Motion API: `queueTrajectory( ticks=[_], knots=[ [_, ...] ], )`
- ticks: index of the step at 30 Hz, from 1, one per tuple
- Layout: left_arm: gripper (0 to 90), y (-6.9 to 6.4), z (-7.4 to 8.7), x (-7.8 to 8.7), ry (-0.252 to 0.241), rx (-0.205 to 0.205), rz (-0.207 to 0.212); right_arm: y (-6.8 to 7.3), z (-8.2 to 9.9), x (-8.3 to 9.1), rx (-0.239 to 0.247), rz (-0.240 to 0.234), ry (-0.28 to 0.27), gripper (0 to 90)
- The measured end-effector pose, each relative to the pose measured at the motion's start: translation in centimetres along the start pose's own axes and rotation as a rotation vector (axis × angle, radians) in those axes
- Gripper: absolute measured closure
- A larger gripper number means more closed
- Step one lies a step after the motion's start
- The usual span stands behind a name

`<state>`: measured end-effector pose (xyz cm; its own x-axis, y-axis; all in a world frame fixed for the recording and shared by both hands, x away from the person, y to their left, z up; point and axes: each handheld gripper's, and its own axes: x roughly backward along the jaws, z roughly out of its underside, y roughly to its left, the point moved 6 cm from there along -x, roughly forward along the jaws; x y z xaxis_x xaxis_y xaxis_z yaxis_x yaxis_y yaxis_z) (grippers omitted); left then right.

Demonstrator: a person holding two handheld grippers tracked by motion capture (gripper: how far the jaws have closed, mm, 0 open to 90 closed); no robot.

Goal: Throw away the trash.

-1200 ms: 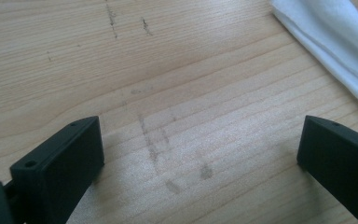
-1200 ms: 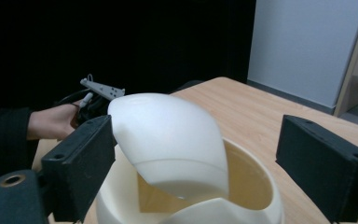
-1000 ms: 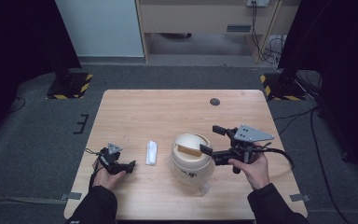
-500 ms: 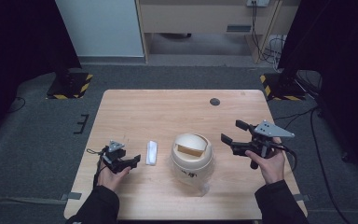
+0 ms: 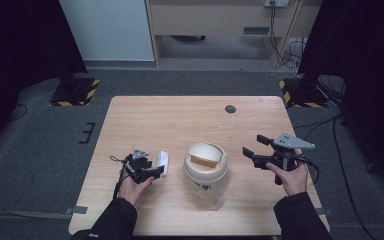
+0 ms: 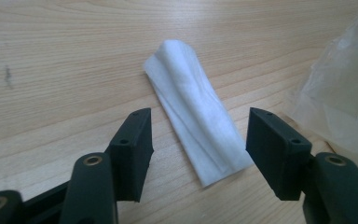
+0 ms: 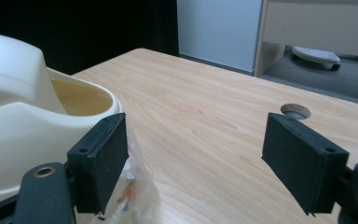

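A folded white tissue (image 5: 163, 163) (image 6: 194, 123) lies on the wooden table (image 5: 180, 120), left of a small cream bin (image 5: 206, 168) (image 7: 23, 126) with a swing lid and a clear plastic liner (image 7: 133, 196). My left gripper (image 5: 152, 172) (image 6: 198, 151) is open, low over the table, its jaws standing either side of the tissue's near end without touching it. My right gripper (image 5: 254, 146) (image 7: 196, 158) is open and empty, held in the air to the right of the bin, pointing across the table.
A round cable hole (image 5: 230, 109) (image 7: 295, 111) sits near the table's far edge. A corner of the liner (image 6: 340, 93) lies close to the tissue's right. Dark floor surrounds the table, with a wooden desk (image 5: 220, 20) beyond.
My right gripper has drawn back from over the bin's lid to the right. My left gripper has moved right, up to the tissue, and now straddles its near end.
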<state>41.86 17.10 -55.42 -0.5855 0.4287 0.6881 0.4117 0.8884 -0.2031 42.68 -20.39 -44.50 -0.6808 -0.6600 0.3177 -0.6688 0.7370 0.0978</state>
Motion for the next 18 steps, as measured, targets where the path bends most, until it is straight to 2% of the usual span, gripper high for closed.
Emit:
queueTrajectory(
  ticks=[3,6,10,16,18],
  knots=[
    [46.1,-0.25,0.21,-0.78,0.045,-0.023,-0.008,-0.15,0.26,-0.05,-0.004,0.0,0.013,23.3],
    [49.6,-0.26,0.25,-1.01,0.058,-0.029,-0.012,-0.19,0.33,-0.03,-0.009,0.0,0.017,23.6],
    [53.0,-0.09,0.29,-1.06,0.074,-0.013,-0.007,-0.31,0.51,-0.01,-0.008,-0.001,0.025,24.0],
    [62.2,0.01,0.33,-0.95,0.088,-0.002,-0.003,-0.43,0.85,-0.15,-0.003,0.001,0.052,24.2],
    [65.4,0.06,0.3,-0.96,0.092,0.013,0.0,-0.43,0.92,-0.16,-0.004,-0.001,0.056,24.2]
  ],
)
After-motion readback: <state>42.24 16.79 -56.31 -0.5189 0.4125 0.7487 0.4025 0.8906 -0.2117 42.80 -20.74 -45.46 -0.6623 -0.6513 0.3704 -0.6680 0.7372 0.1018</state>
